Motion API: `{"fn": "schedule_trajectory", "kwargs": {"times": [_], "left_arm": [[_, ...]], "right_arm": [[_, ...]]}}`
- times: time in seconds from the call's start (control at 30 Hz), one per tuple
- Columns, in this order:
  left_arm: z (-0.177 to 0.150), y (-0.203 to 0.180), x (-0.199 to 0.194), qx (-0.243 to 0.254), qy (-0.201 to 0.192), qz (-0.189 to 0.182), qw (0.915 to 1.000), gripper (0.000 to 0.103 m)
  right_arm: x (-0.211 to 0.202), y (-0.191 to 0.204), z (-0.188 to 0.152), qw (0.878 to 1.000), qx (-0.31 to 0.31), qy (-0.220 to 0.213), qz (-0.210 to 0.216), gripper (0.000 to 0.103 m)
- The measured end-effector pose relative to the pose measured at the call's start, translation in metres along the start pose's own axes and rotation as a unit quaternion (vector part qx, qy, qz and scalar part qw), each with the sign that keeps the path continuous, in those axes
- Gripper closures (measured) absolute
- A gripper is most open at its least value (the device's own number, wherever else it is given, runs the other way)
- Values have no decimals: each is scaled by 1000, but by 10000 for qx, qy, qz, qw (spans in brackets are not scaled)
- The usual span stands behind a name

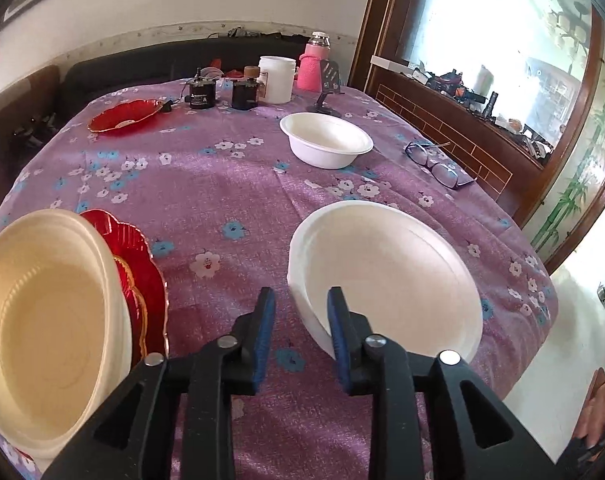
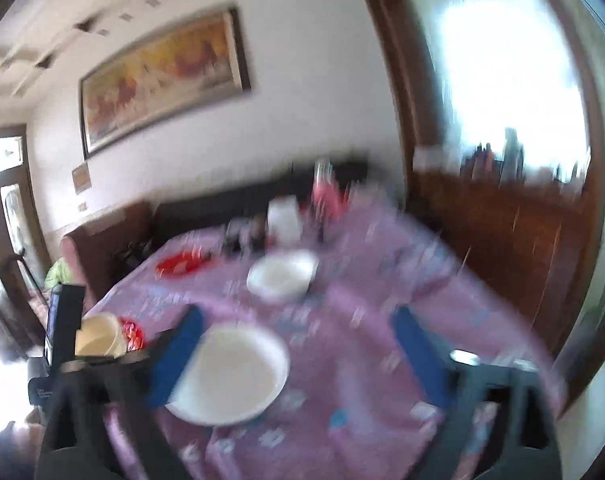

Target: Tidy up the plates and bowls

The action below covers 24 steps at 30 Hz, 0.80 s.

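Plates (image 1: pixel 386 276) near tablecloth (image 1: pixel 230 184) edge; open middle.

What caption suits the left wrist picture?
Open fingers hover before a white plate on the purple tablecloth, a white bowl beyond.

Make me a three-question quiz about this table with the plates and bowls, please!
1. Where are the eyeglasses?
A. inside a bowl
B. on the cloth near the table's right edge
C. on the red plate

2. What colour is the plate at the far left, near the dark jars?
A. red
B. green
C. black

3. How is the right gripper?
A. clamped on a bowl
B. shut tight
C. wide open

Answers:
1 B, they lie on the purple cloth right of the small white bowl.
2 A, it is glossy red.
3 C, its blue pads stand far apart, gripping nothing.
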<state>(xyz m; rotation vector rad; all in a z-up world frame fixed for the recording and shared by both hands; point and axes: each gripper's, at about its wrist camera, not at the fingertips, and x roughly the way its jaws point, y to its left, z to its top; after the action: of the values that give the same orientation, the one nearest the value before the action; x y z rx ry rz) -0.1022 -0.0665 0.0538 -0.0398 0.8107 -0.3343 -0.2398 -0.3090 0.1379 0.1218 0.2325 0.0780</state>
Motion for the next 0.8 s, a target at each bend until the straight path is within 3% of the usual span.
{"fn": "schedule_trajectory", "kwargs": {"times": [0.1,0.2,0.23,0.27,0.37,0.53,0.6,0.63,0.7,0.8], "left_arm": [[-3,1,-1,-12,0,-49,10000,72],[-7,-1,-3,56,-17,-16,10000,60],[-8,-2,-3,99,-29,-18,9999,58],[-9,-3,-4,142,-35,-4,9999,53],[-11,-4,-2,193,-11,58,9998,41],[-12,-2,-1,159,-3,8,9999,41],[-12,-2,0,150,-6,60,9999,41],[-12,-2,0,147,-5,71,9999,41],[-11,-4,2,169,-3,124,9998,41],[-10,-7,5,204,26,170,9996,41]], "right_arm": [[-10,-3,-4,9996,262,-117,4,0],[5,-13,-12,9975,597,291,260,6],[13,-17,-17,9958,747,469,247,18],[18,-17,-19,9942,832,618,272,23],[38,-18,-31,9847,1159,1051,768,23],[73,-14,-50,9640,1463,2049,853,24],[84,-17,-59,9536,1684,2336,883,35],[90,-18,-63,9486,1777,2468,875,48],[100,-17,-70,9423,1844,2659,853,59],[110,-16,-74,9378,1919,2765,852,60]]}}
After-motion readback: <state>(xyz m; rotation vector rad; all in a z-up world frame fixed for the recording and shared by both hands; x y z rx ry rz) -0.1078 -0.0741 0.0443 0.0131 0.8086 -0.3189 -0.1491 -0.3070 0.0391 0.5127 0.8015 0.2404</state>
